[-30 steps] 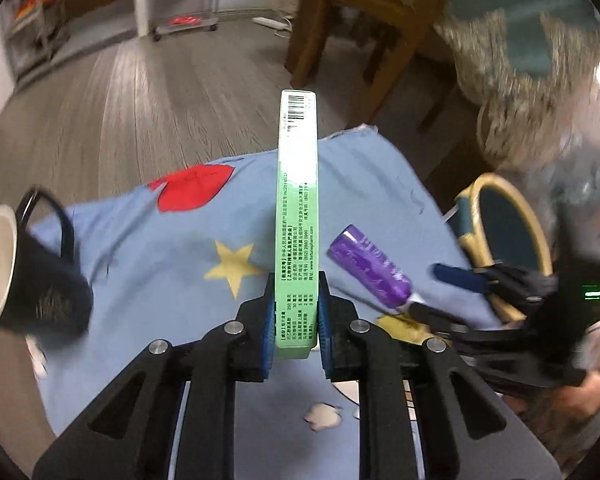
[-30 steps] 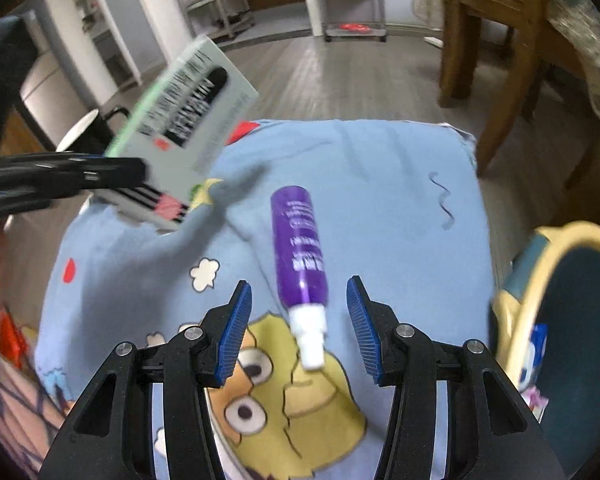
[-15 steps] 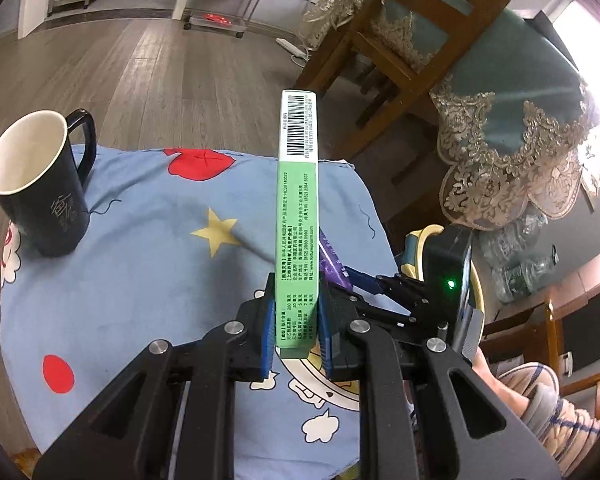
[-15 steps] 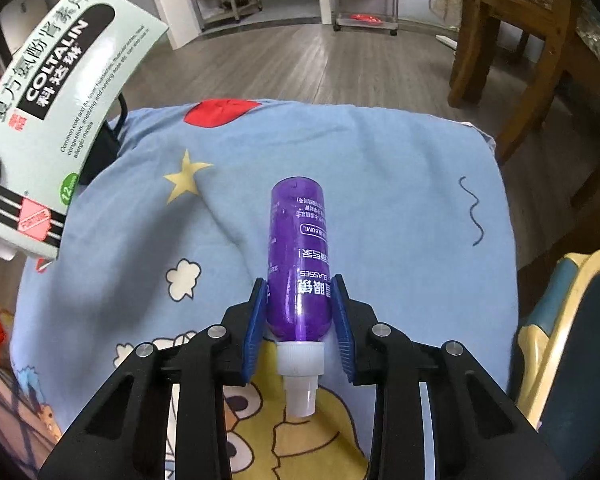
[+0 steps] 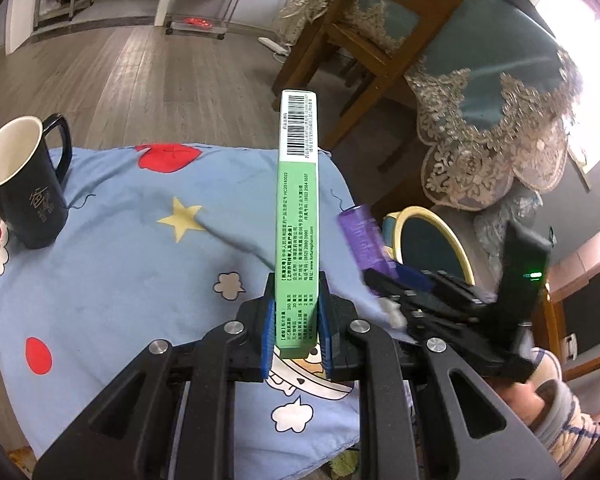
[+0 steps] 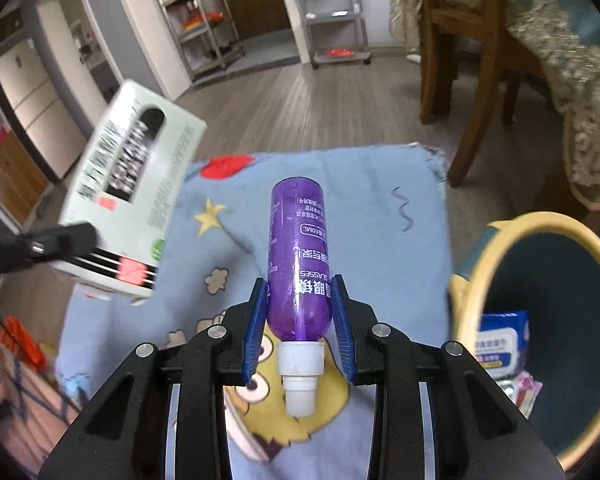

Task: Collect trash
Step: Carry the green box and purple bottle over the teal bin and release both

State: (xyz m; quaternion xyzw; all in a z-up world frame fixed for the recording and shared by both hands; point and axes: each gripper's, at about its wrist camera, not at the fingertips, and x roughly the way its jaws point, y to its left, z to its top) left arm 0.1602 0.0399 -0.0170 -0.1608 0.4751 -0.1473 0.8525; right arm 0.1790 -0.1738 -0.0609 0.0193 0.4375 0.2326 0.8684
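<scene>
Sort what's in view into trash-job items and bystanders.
Job: green box clamped in left gripper; purple bottle clamped in right gripper; yellow-rimmed bin already holding wrappers.
Bystanders: black mug, cartoon cloth, wooden chair.

The room is lit by soft daylight. In the left wrist view a window [image 5: 588,60] at the far right glows so white that nothing shows in it. The blue cloth [image 5: 120,264] is evenly lit, with faint shadows. The green box [image 5: 297,216] looks sharp there, but the purple bottle [image 5: 360,240] beside it is smeared. In the right wrist view the bottle is sharp and the box at the left is blurry. Both pictures bend like a fishbowl, and their corners are black. The chair [image 6: 472,60] far off looks soft.
</scene>
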